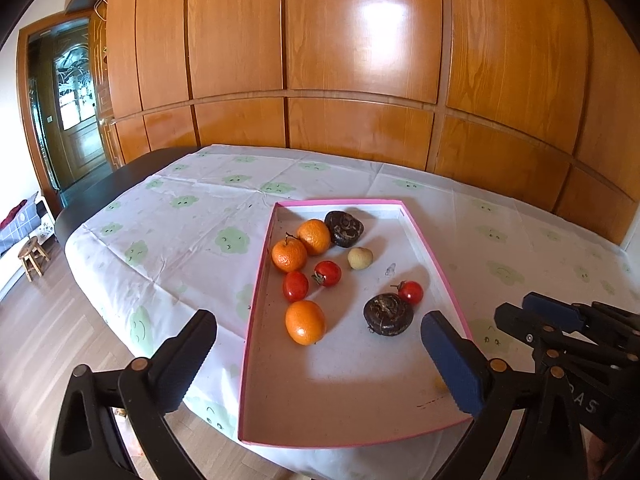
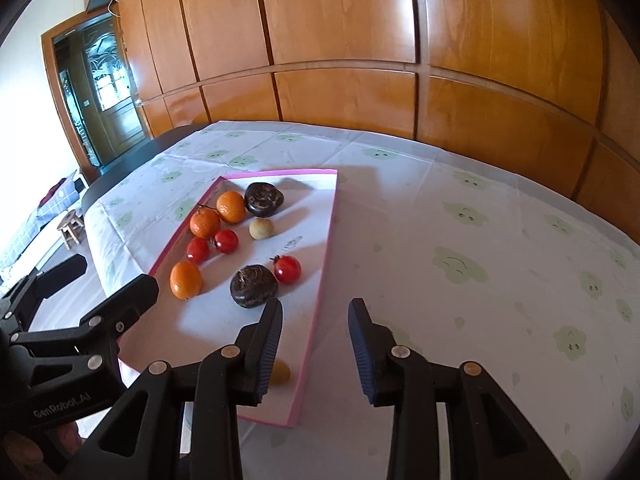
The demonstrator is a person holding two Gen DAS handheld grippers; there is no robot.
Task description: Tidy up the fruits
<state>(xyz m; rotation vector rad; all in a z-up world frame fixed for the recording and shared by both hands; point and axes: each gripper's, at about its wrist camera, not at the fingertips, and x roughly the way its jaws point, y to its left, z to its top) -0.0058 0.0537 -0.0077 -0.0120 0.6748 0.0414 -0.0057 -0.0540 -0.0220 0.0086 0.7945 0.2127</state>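
Your left wrist camera looks from above the near edge of the table (image 1: 192, 216), facing forward and down toward the wooden wall (image 1: 360, 60). It is close to the near edge of the pink tray (image 1: 256, 300), which fills the middle of this view. Your right wrist camera sits more to the right, over the tray's (image 2: 320, 280) near right corner, and faces the same wall (image 2: 340, 20). Both views share the whole tray, the tablecloth (image 1: 180, 232) around it, the far edge of the table and the doorway (image 1: 72, 92) at the left. Each view also catches the other gripper at its side border.
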